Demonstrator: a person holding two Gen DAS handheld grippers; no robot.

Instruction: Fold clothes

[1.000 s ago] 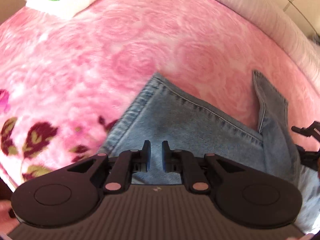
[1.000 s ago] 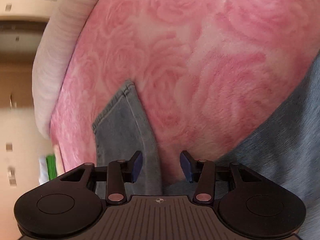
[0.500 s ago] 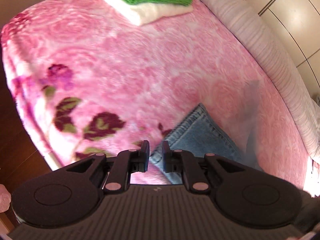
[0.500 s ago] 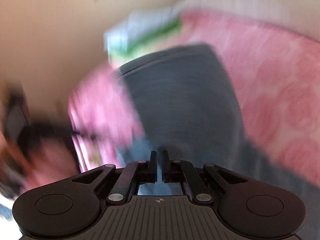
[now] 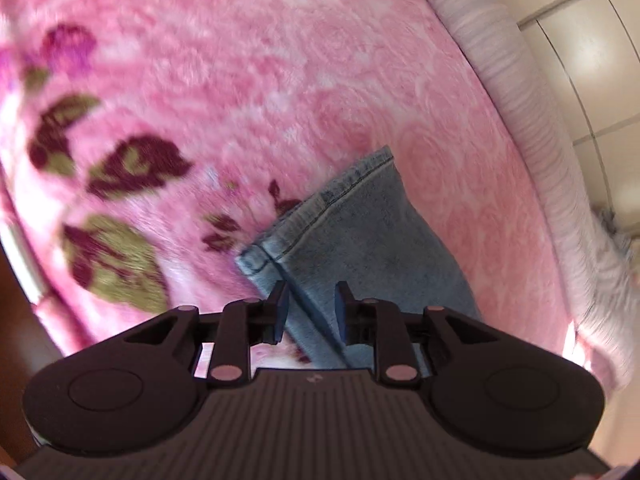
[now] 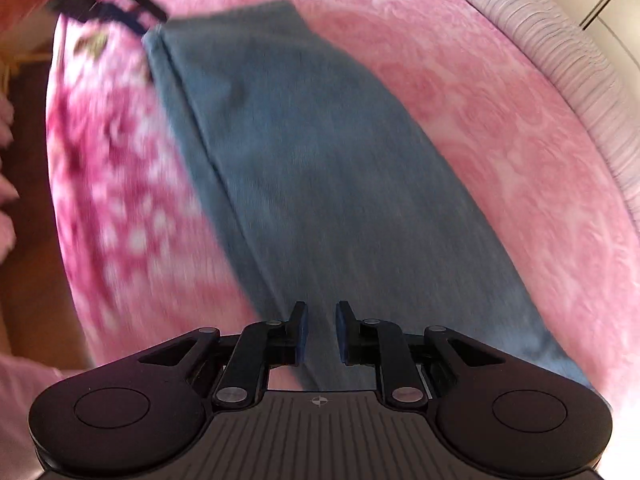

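Both grippers, pinched together half a second ago, now stand apart: left gripper (image 5: 308,304) and right gripper (image 6: 319,322) over the jeans (image 6: 304,168); limp heavy denim, best gripped at the hems ahead

Left wrist view: looks down from close above the hem end of the jeans (image 5: 360,236), facing along the bed.
Right wrist view: close above the jeans (image 6: 304,168), looking lengthwise toward the hem.
Shared: jeans, pink blanket (image 5: 256,80), striped bed edge (image 6: 560,40).
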